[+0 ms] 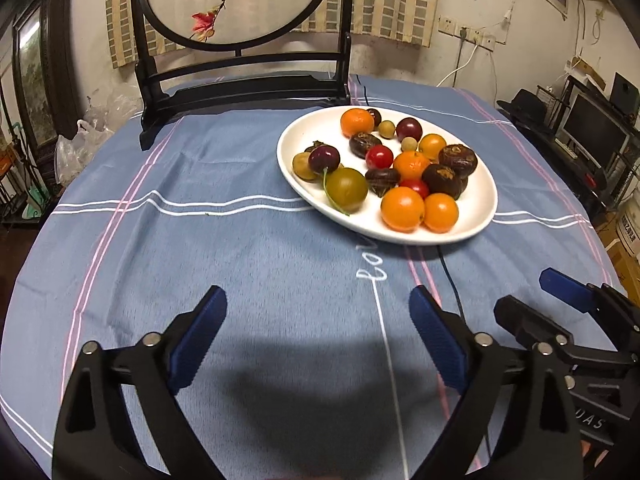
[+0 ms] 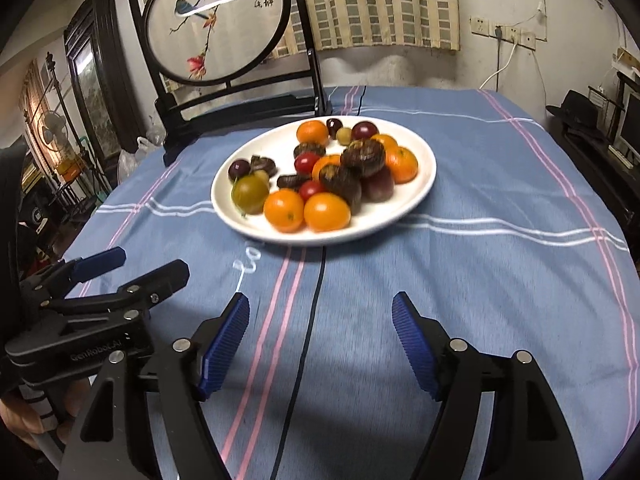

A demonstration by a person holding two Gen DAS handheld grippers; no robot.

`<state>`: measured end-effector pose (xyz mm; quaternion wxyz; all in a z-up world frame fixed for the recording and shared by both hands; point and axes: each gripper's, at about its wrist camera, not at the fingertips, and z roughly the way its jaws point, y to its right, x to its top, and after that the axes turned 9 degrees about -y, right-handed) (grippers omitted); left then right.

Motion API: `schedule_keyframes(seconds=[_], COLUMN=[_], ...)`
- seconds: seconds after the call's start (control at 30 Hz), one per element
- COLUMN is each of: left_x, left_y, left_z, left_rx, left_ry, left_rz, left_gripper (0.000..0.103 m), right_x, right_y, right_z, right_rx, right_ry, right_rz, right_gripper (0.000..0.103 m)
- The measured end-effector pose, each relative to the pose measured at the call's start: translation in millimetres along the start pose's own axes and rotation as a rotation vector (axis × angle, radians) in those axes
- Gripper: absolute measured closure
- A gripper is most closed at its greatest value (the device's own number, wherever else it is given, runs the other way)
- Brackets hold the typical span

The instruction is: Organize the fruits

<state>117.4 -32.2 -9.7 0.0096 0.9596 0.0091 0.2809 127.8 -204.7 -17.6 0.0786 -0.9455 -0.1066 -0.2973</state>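
A white oval plate (image 1: 476, 208) (image 2: 420, 192) on the blue tablecloth holds several small fruits: orange ones (image 1: 402, 209) (image 2: 327, 212), red tomatoes (image 1: 379, 156) (image 2: 307, 162), dark brown water chestnuts (image 1: 457, 160) (image 2: 362, 156), purple cherries (image 1: 324, 159) (image 2: 239, 169) and a green fruit (image 1: 346, 189) (image 2: 251, 194). My left gripper (image 1: 318, 300) stands open over bare cloth, short of the plate, with nothing between its fingers. My right gripper (image 2: 320, 306) is likewise open and empty, in front of the plate. Each gripper shows at the edge of the other's view.
A black wooden stand with a round painted screen (image 1: 240, 0) (image 2: 216, 24) stands at the table's far side behind the plate. A thin black cable (image 2: 316, 300) runs across the cloth under the plate. Shelves and a monitor (image 1: 592, 128) lie beyond the right table edge.
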Motion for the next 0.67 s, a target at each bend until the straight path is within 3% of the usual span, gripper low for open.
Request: schedule_keyframes(seconds=[0.17,0.4,0.67], left_x=[-13,-29,-35], left_y=[-2,-6,-12], left_z=[-4,17,36], left_rx=[0.005,0.026,0.044], left_ry=[0.005,-0.059,-0.104], left_rz=[0.009,-0.008,-0.029], left_gripper=[0.012,0.006,0.006], right_x=[-12,-28,-33], right_y=[3,12,14], right_z=[0,20,27], right_rx=[0.027,0.057,-0.017], right_ry=[-0.016,-0.098,-0.135], right_rz=[0.015,0.059,0.064], right_gripper=[0.026,0.012,0.008])
